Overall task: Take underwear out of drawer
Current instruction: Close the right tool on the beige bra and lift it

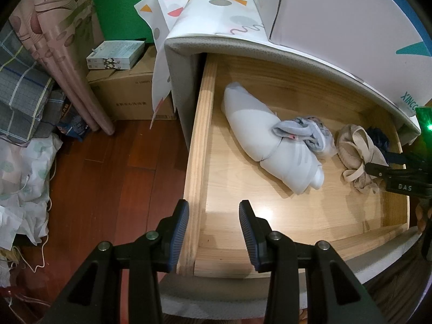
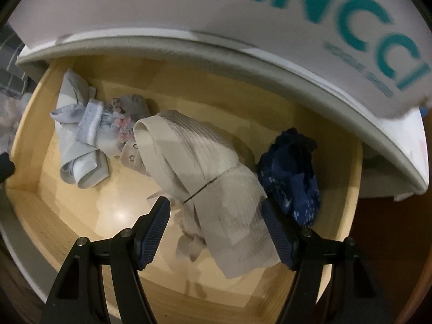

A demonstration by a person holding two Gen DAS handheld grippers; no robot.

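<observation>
- My right gripper (image 2: 216, 226) is wide open, its fingers either side of the beige underwear (image 2: 216, 178) lying in the drawer (image 2: 353, 162), right of centre.
- I'd sink lower before closing, to pinch the folded bulk rather than a loose strap.
- Keep clear of the navy garment (image 2: 291, 178) touching it on the right.
- My left gripper (image 1: 213, 232) hovers open and empty over the drawer's near left corner.

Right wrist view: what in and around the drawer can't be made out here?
- Dark blue garment: lower edge hidden behind a finger of the right hand-held gripper.
- Beige underwear: underside hidden by its own folds.
- Box lettering: blurred, top cut off.
- Drawer: near corners hidden by the gripper's arms.
</observation>
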